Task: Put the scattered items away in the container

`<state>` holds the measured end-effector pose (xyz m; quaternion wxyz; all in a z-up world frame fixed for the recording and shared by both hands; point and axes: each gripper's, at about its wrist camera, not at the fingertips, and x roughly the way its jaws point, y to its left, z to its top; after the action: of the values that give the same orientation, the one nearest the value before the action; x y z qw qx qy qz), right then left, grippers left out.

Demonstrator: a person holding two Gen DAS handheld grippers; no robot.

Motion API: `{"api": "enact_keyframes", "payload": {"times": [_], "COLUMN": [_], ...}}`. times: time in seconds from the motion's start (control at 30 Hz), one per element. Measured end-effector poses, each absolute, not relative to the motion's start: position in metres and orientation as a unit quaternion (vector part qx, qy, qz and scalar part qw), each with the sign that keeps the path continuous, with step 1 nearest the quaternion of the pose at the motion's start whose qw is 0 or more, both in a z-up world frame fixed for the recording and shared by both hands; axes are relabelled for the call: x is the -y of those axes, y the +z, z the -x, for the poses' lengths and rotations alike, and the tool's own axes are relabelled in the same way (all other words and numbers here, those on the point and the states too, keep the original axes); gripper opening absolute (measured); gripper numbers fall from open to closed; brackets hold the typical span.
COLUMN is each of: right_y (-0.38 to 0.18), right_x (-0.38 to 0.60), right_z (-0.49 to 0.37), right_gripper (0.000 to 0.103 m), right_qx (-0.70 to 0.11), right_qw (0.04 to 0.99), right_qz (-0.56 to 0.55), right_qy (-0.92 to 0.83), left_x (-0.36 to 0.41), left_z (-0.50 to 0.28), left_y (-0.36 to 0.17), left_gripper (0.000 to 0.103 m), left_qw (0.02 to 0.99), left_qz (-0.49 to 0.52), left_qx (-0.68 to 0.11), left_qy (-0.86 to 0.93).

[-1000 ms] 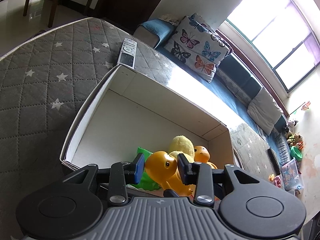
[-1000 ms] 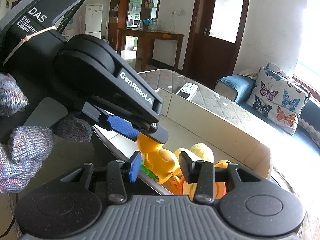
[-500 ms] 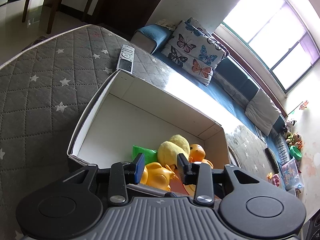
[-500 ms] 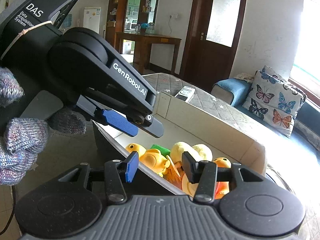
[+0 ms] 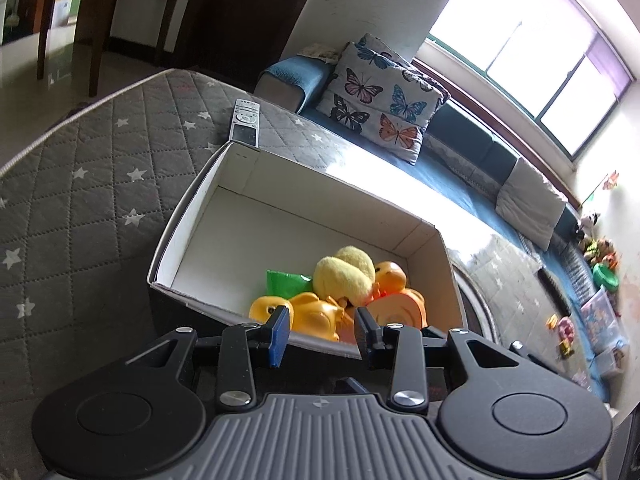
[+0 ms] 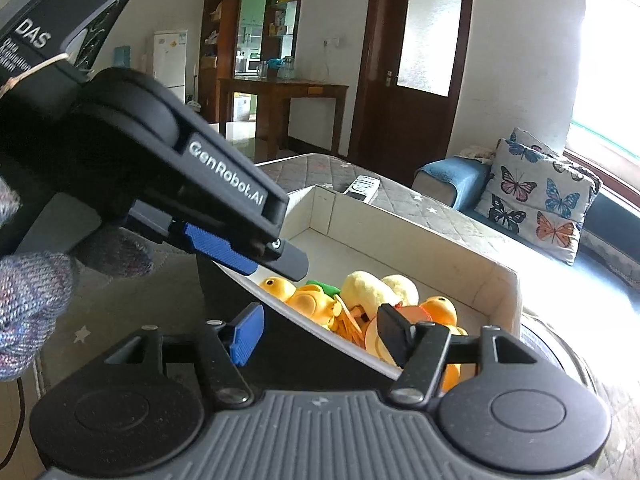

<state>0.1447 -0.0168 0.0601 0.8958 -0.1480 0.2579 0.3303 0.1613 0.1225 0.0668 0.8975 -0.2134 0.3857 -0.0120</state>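
right claw: The right gripper (image 6: 320,338) sits just in front of the box, by its near wall. Its jaws have just been opening and now stand about half open. Nothing is between them. They hold nothing and touch nothing.

left claw: The left gripper (image 5: 322,332) is also just in front of the box, beside the near wall. Its jaws have a narrow gap with nothing in it. It holds nothing. In the right wrist view it (image 6: 244,252) hangs over the near left corner of the box.

person: A hand in a knitted glove (image 6: 36,304) holds the left claw, out to the left of the box.

box: The white box (image 5: 192,240) rests on the grey star mattress (image 5: 80,184).

toys: They lie in the near right end of the box: an orange duck (image 5: 316,316), a yellow plush toy (image 5: 344,276), a second orange duck (image 5: 390,278), a green packet (image 5: 286,282). The far left end of the box is bare.

remote: A remote control (image 5: 245,126) lies on the mattress just past the far corner of the box. I think it may need to go in too.

what could go wrong: Both claws are very close to the near wall. A bump could push or tip the box. The two claws are near each other and could knock together. Reaching over the box for the remote could snag the rim.
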Motion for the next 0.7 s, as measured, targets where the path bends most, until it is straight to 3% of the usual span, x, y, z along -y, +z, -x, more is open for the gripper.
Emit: {"api": "enact_keyframes", "payload": {"times": [0.17,0.4,0.53,0.7], "right_y": [0.058,0.057,0.054,0.051], "right_x": [0.027,0.04,0.046,0.054], "right_z": [-0.136,-0.124,-0.115,-0.105], "right_gripper": [0.08,0.086,0.098,0.103], "right_qx": [-0.255,-0.251,-0.246,-0.24], "right_qw": [0.902,0.91,0.914,0.919], "right_qz": [0.137,0.12,0.113,0.104], "right_qy": [0.32,0.309,0.302,0.296], "left_x": [-0.113,-0.103,-0.096,-0.091], "left_z": [-0.148,-0.13,-0.117,-0.102], "left_y": [0.068,0.068,0.068,0.064], "left_gripper": [0.038,0.038,0.038,0.038], "left_qw": [0.904,0.911,0.918,0.923], "left_qz": [0.193,0.17,0.152,0.138], "left_qx": [-0.383,-0.375,-0.366,-0.359], "left_qy": [-0.011,-0.007,-0.006,-0.003]}}
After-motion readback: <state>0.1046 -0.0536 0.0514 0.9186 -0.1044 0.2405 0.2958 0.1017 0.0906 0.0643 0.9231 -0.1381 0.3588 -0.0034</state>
